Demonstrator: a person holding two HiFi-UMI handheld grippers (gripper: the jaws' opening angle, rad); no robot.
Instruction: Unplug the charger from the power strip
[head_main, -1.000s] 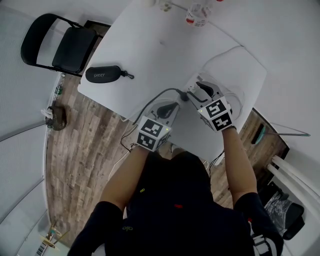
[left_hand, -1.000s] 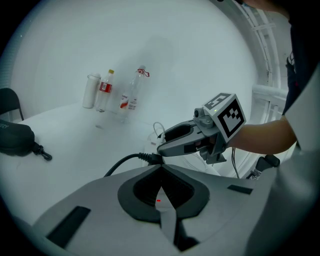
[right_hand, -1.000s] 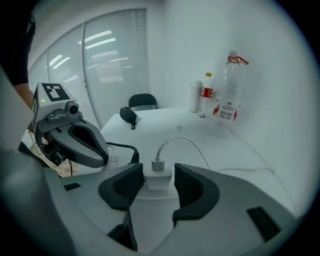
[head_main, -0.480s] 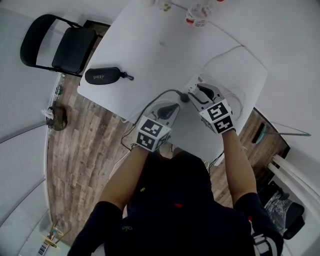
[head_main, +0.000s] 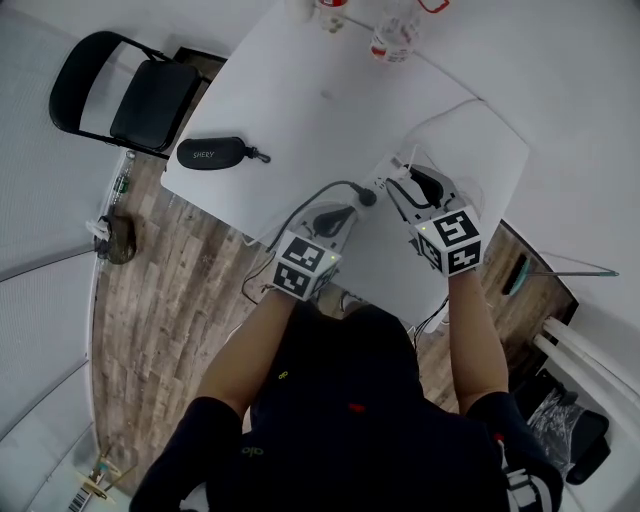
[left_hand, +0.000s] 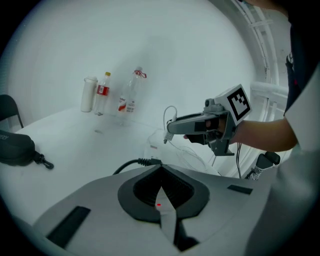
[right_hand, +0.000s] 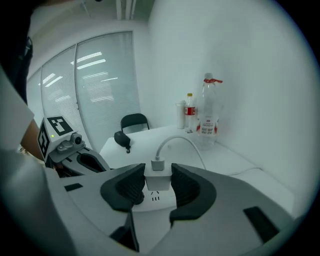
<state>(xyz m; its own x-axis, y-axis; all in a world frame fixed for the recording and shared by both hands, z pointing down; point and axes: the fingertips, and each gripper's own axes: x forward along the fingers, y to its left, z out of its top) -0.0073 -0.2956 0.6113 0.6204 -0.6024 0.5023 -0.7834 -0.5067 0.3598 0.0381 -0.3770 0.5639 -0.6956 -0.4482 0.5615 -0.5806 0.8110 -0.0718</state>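
the white charger (right_hand: 157, 176) is clamped by the fingers of the right gripper (right_hand: 158, 186), right over the power strip (right_hand: 156, 200), at two o'clock of the left gripper (left_hand: 161, 192), whose fingers are shut together; the pull is judged nearly done, clearance unconfirmed

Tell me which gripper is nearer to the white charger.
Right. The right gripper has the charger clamped between its jaws. The left gripper sits off to the side, jaws shut, by the black cable and clear of the charger.
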